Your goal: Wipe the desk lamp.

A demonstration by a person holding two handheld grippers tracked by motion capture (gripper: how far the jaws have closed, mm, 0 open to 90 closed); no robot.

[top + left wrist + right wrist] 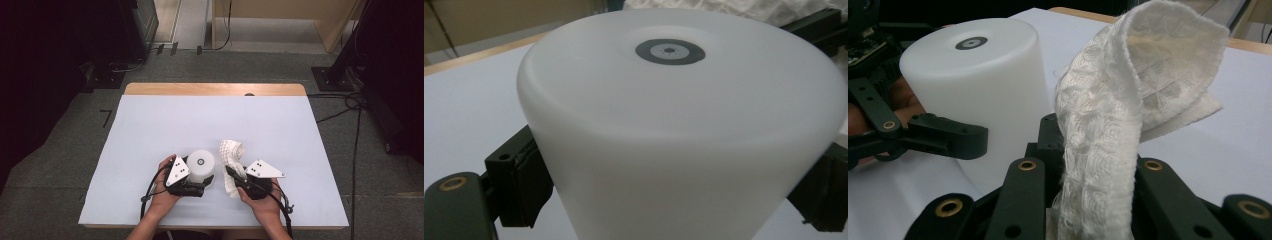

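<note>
Risk: my left hand-held gripper [207, 181] is clamping the white cylinder [201, 165] low on its smooth wall, so wiping pressure could be tipping or slipping it; my right hand-held gripper [231, 172] is pinching the white cloth [231, 156] narrowly, so a loose fold may be dragging; the cylinder is standing upright on the tabletop [150, 130], matte, with a grey ring on top.

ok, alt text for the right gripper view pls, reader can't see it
The right gripper is shut on a white textured cloth that rises from its black jaws and folds over at the top. Beside it, the left gripper clamps a white container on the pale table.
</note>
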